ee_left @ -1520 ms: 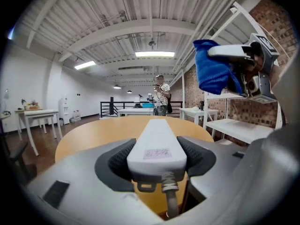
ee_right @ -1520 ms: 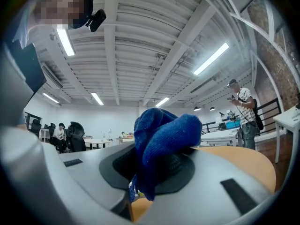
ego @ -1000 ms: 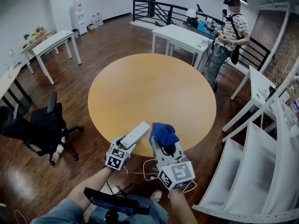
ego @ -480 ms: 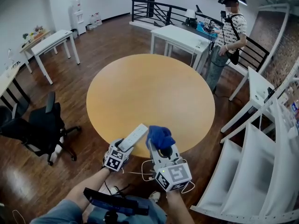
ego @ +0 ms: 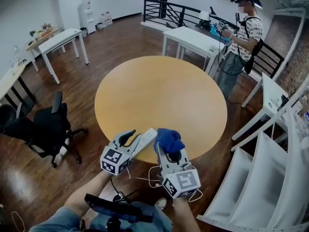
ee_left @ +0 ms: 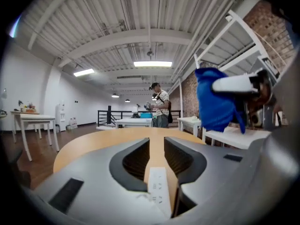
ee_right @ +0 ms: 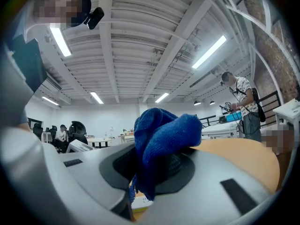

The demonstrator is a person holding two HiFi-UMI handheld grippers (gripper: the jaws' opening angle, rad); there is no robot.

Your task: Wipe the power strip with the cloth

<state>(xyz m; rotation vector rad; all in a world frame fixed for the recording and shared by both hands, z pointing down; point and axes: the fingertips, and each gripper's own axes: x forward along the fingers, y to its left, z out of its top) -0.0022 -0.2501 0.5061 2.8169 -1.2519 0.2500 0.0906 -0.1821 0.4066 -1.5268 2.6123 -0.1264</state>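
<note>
While the left gripper [ego: 128, 138] closes its jaws on the near end of the white power strip [ego: 146, 139], which fills the gap between them with its sockets facing up, the right gripper [ego: 170, 151] has a bunched blue cloth [ego: 169, 138] clamped in its jaws just beside the strip's far end. Strip and cloth sit low in the centre of the frame, over the near edge of the round wooden tabletop [ego: 161, 95]. At upper right a person in a patterned shirt [ego: 244, 33] stands among white tables.
</note>
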